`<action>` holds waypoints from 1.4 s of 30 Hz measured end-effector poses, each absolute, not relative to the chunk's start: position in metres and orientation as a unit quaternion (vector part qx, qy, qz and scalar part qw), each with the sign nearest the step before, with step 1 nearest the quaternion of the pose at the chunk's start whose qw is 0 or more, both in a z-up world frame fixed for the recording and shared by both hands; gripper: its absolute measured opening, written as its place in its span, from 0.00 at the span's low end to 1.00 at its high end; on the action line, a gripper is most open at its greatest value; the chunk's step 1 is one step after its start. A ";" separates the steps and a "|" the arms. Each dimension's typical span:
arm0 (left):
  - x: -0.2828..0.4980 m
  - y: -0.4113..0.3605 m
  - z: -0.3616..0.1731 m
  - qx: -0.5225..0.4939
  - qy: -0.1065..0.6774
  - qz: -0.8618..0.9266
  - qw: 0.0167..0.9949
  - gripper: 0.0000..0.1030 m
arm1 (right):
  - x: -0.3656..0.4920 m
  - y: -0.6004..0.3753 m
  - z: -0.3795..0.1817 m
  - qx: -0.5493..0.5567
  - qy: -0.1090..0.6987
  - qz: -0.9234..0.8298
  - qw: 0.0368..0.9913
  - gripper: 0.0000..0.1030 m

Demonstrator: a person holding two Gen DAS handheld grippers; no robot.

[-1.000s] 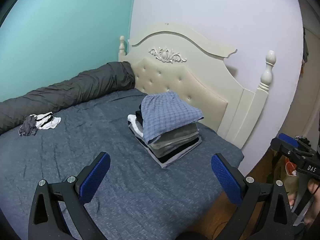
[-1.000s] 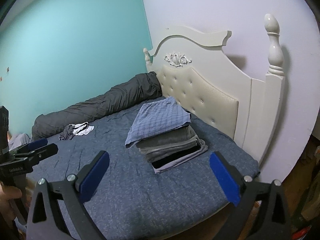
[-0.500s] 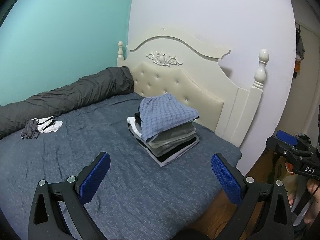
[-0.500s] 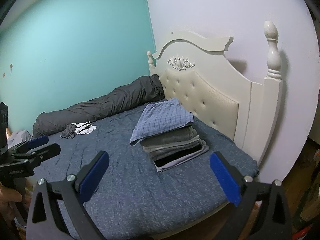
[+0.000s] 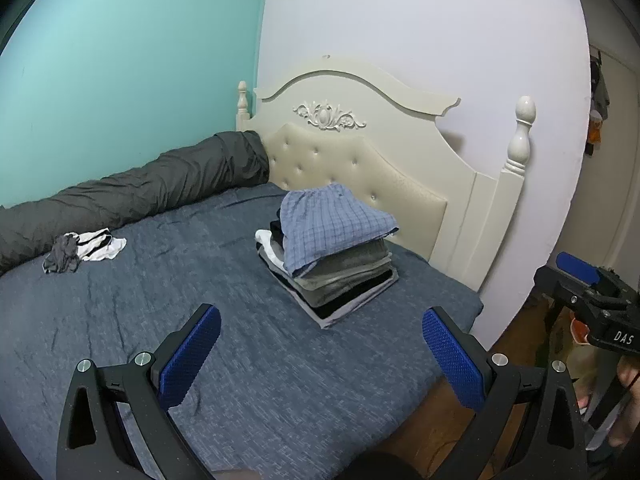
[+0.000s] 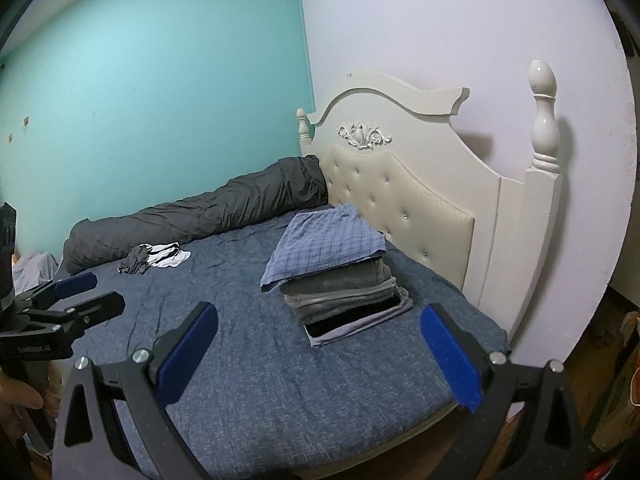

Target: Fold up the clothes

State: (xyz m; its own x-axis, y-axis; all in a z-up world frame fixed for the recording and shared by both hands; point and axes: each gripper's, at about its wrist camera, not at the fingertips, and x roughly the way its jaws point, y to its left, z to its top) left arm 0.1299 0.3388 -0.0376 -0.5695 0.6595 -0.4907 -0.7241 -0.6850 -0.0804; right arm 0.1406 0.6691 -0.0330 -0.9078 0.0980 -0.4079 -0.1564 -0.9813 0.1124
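Dark-blue bedding covered the bed [image 5: 248, 364] where the laundry lay, and the cream tufted headboard [image 5: 360, 160] at its far end serves here as the landmark. Farthest to the left of the headboard, a long grey rolled duvet [image 5: 132, 196] ran along the turquoise wall [image 5: 120, 60], one end touching the headboard's padded panel. Just in front of that roll, well apart from the headboard, a small loose heap of grey and white-and-black garments [image 5: 82, 250] sat unfolded on the cover. Nearer the camera and left of centre, the left gripper [image 5: 320, 344] hung above the bed with its blue-padded fingers [image 5: 192, 356] spread wide and nothing between them. Directly in front of the headboard's padded panel, close to it, stood the stack of folded clothes [image 5: 340, 276], grey and black layers topped by a blue checked garment [image 5: 328, 228] draped over the upper edge. The right wrist view showed the same pile [image 6: 344, 292] squared on the cover, with the right gripper [image 6: 320, 344] likewise held apart and empty over the mattress's near edge. At the far right of the headboard, past its turned corner post [image 5: 520, 136] and a pale lilac wall [image 5: 420, 32], a strip of wooden floor showed below the mattress.
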 end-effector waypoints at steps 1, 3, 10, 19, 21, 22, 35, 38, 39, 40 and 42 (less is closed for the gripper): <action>0.130 0.338 -0.038 -0.249 0.064 0.883 0.392 1.00 | 0.141 0.669 -0.033 -0.205 0.071 0.974 0.065 0.99; 0.130 0.338 -0.038 -0.250 0.063 0.883 0.393 1.00 | 0.140 0.668 -0.034 -0.204 0.071 0.974 0.066 0.99; 0.129 0.336 -0.041 -0.256 0.057 0.880 0.395 1.00 | 0.140 0.664 -0.037 -0.207 0.069 0.974 0.065 0.99; 0.131 0.336 -0.039 -0.250 0.055 0.883 0.394 1.00 | 0.140 0.663 -0.039 -0.207 0.068 0.974 0.067 0.99; 0.131 0.336 -0.039 -0.250 0.055 0.883 0.394 1.00 | 0.141 0.663 -0.040 -0.208 0.068 0.973 0.068 0.99; 0.132 0.336 -0.039 -0.250 0.054 0.883 0.393 1.00 | 0.141 0.663 -0.040 -0.208 0.068 0.973 0.068 0.99; 0.132 0.337 -0.040 -0.252 0.061 0.885 0.386 1.00 | 0.139 0.661 -0.041 -0.211 0.069 0.973 0.063 0.99; 0.132 0.337 -0.040 -0.254 0.062 0.885 0.386 1.00 | 0.139 0.660 -0.041 -0.210 0.070 0.973 0.062 0.99; 0.132 0.337 -0.040 -0.254 0.061 0.884 0.386 1.00 | 0.139 0.660 -0.041 -0.210 0.071 0.973 0.062 0.99; 0.132 0.337 -0.040 -0.255 0.061 0.884 0.387 1.00 | 0.139 0.660 -0.041 -0.210 0.071 0.973 0.062 0.99; 0.132 0.338 -0.040 -0.255 0.060 0.884 0.387 1.00 | 0.139 0.660 -0.041 -0.211 0.069 0.973 0.061 0.99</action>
State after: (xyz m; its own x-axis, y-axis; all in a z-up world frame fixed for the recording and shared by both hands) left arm 0.1318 0.3377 -0.0402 -0.5714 0.6531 -0.4969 -0.7142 -0.6940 -0.0910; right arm 0.1391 0.6596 -0.0411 -0.9035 0.0898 -0.4191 -0.1482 -0.9829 0.1090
